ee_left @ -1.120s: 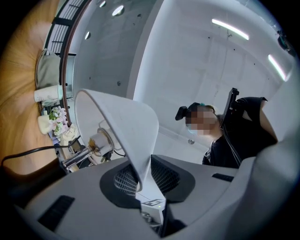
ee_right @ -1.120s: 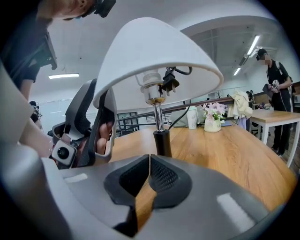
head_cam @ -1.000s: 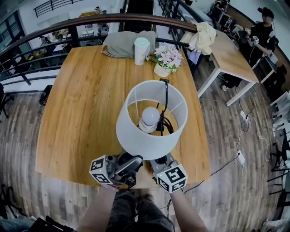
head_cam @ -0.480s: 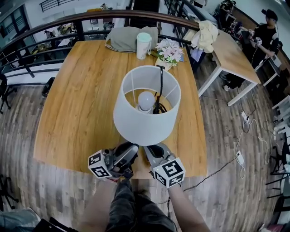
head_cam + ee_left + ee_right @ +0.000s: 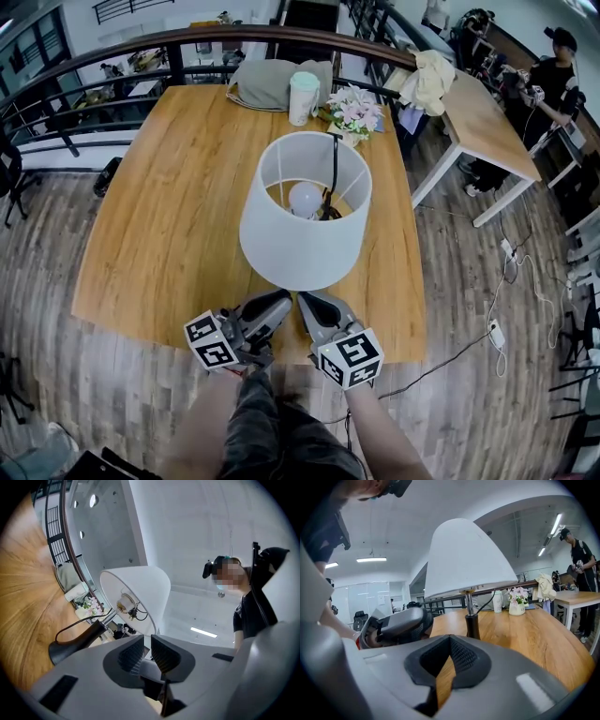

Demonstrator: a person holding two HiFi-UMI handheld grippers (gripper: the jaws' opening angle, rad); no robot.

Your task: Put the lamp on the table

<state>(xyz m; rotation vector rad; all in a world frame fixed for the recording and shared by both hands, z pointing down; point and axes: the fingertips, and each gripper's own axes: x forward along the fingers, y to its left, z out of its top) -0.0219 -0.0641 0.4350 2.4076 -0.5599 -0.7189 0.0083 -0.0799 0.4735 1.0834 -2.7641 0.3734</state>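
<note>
A lamp with a white drum shade (image 5: 305, 225) stands upright on the wooden table (image 5: 169, 187); its bulb (image 5: 306, 198) and black cord show inside the shade. The shade hides its foot in the head view. In the right gripper view the shade (image 5: 464, 559) sits on a thin stem (image 5: 472, 620) just ahead. The left gripper view shows the shade (image 5: 140, 592) and dark foot (image 5: 70, 644) tilted. My left gripper (image 5: 277, 305) and right gripper (image 5: 309, 305) hover at the table's front edge, short of the lamp and clear of it. The left jaws (image 5: 149, 651) stand a narrow slit apart, empty. The right jaws (image 5: 449, 644) are shut, empty.
At the table's far end stand a lidded cup (image 5: 303, 97), a pot of flowers (image 5: 353, 112) and a grey bundle (image 5: 267, 82). A dark railing (image 5: 112, 66) curves behind. A second table (image 5: 478, 122) and a standing person (image 5: 553, 75) are at the right.
The lamp has moved a little away from me, farther in over the table. Both grippers, earlier tucked under the shade's near rim, are now clear of it.
</note>
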